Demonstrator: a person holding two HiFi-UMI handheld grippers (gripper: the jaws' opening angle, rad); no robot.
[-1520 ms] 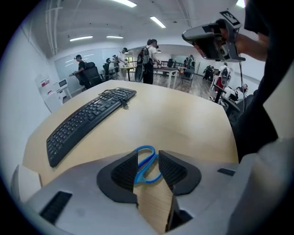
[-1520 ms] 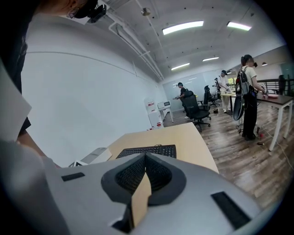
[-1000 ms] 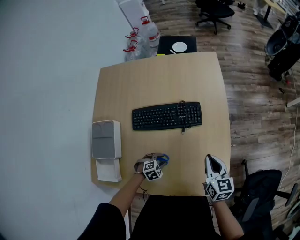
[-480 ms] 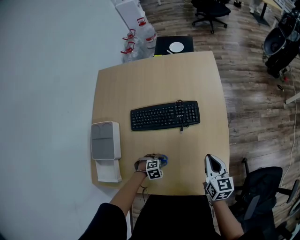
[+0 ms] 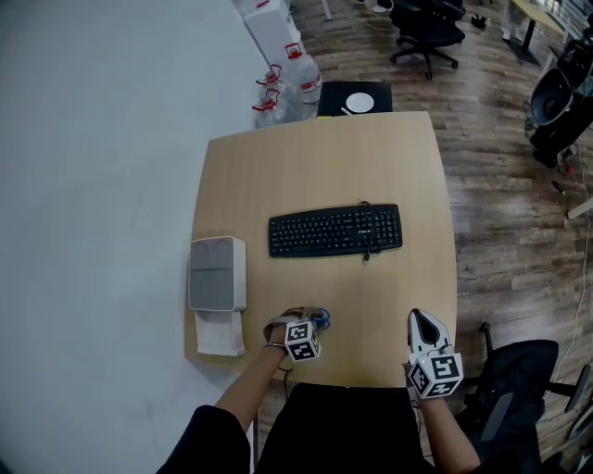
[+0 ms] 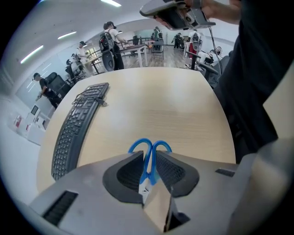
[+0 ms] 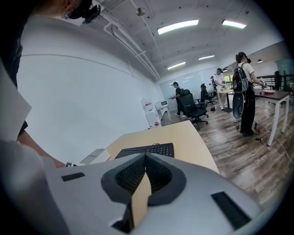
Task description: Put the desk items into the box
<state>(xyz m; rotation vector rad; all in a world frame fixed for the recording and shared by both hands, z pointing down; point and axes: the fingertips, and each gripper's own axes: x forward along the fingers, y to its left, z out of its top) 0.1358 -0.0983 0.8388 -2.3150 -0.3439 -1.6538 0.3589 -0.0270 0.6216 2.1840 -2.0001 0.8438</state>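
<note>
Blue-handled scissors (image 5: 321,318) lie near the desk's front edge. My left gripper (image 5: 311,323) is over them. In the left gripper view the pads press on the scissors (image 6: 149,153) just behind the two handle loops, which stick out past the left gripper (image 6: 148,169). My right gripper (image 5: 423,324) hovers at the front right corner of the desk; its jaws meet with nothing between them (image 7: 145,159). A grey box (image 5: 218,274) sits at the desk's left edge with a white part (image 5: 218,335) in front of it. A black keyboard (image 5: 335,230) lies mid-desk.
The keyboard (image 6: 76,133) carries its coiled cable (image 5: 364,227) on top. Water bottles (image 5: 287,88) and a black stand with a white plate (image 5: 357,100) lie beyond the far edge. Office chairs (image 5: 426,28) and people stand farther back. Wood floor to the right.
The left gripper has stayed over the scissors, with less of the blue handles showing past it. The right gripper has held still. The head view has drifted slightly.
</note>
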